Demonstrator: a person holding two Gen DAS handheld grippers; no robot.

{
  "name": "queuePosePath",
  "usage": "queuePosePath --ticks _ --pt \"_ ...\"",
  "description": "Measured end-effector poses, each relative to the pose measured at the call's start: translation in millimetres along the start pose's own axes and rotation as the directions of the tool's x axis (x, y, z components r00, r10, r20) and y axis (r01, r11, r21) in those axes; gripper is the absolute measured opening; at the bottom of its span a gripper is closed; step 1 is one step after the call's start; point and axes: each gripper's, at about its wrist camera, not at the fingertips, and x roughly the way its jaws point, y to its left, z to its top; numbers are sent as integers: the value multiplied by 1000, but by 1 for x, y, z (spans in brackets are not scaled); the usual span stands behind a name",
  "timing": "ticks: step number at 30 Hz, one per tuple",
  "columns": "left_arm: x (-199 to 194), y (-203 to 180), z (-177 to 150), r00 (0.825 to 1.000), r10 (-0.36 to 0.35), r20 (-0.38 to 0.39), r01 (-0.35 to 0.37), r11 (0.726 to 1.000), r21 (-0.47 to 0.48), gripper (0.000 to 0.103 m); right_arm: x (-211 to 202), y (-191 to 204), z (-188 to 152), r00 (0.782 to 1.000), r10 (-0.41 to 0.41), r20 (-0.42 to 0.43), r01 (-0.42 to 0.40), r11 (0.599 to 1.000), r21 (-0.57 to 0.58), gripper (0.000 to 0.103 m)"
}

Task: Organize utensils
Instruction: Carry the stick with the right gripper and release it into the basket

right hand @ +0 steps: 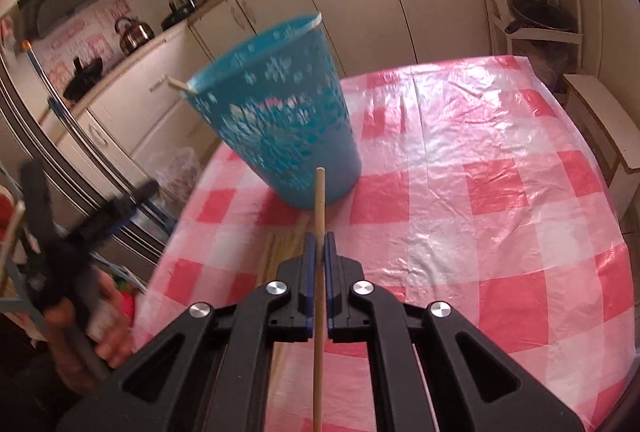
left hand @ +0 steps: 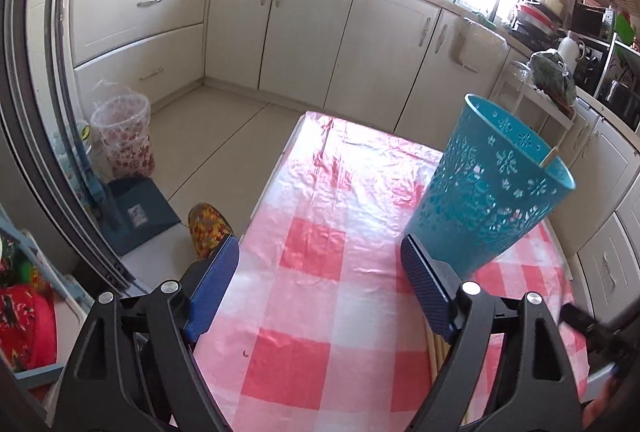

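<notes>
A teal perforated holder [left hand: 488,188] stands on the pink checked tablecloth [left hand: 320,232]; a wooden stick tip [left hand: 548,157] pokes over its rim. My left gripper [left hand: 320,256] is open and empty, its right finger close beside the holder's base. In the right wrist view the holder [right hand: 280,120] stands ahead, with a stick [right hand: 182,86] leaning out of it. My right gripper [right hand: 319,244] is shut on a wooden chopstick [right hand: 319,200] pointing at the holder. More chopsticks [right hand: 280,248] lie on the cloth just left of it; they also show in the left wrist view [left hand: 434,348].
The left gripper and hand [right hand: 72,272] show at the left of the right wrist view. A fridge door [left hand: 40,112], a floral bin [left hand: 124,136] and a dustpan [left hand: 136,212] stand left of the table. Cabinets [left hand: 320,32] line the far walls. A white bench [right hand: 600,124] is at the table's right.
</notes>
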Motion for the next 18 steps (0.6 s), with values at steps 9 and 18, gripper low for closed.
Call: queuePosePath --ticks 9,18 --pt "0 6 -20 998 -20 -66 20 1000 1 79 -53 48 87 954 150 261 -145 989 -38 4" --pt "4 11 -26 994 -27 -106 25 1000 -18 79 -51 67 150 899 109 423 -99 994 -47 4"
